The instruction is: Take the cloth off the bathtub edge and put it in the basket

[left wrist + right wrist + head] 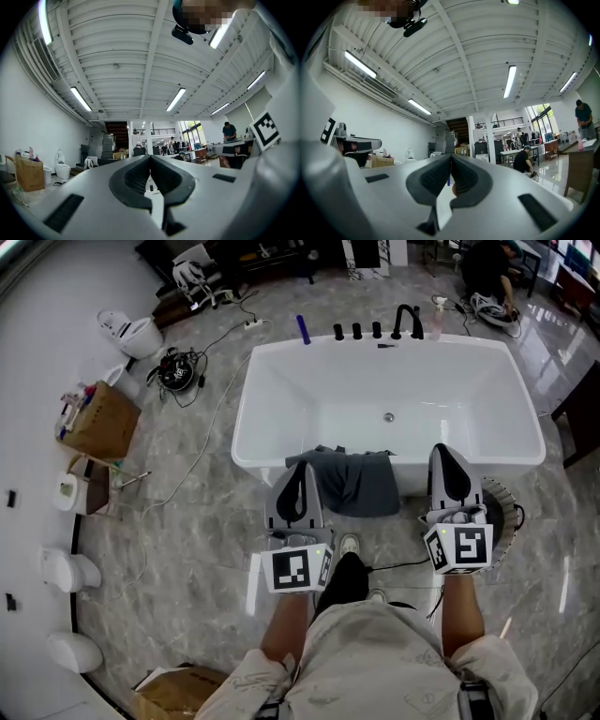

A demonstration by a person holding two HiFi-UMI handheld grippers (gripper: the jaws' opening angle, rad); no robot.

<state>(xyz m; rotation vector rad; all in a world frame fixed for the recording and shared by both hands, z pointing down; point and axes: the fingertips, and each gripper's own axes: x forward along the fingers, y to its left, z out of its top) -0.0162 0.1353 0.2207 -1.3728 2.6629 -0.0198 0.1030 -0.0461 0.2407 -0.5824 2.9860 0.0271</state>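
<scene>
A dark grey cloth [354, 480] hangs over the near edge of the white bathtub [281, 381], part of it inside and part down the outer wall. My left gripper [300, 467] is held just left of the cloth, jaws shut and empty. My right gripper [445, 450] is to the cloth's right, over the tub's near rim, also shut with nothing in it. A round basket [503, 512] stands on the floor, mostly hidden behind the right gripper. Both gripper views tilt up toward the ceiling; the left gripper [150, 156] and the right gripper [451, 156] show closed jaws.
Black taps [405, 322], a blue item [303, 329] and a pink bottle [436, 321] line the tub's far rim. On the marble floor to the left are a cardboard box [98, 420], cables [178, 371] and a toilet [133, 334]. The person's shoe [350, 545] is by the tub.
</scene>
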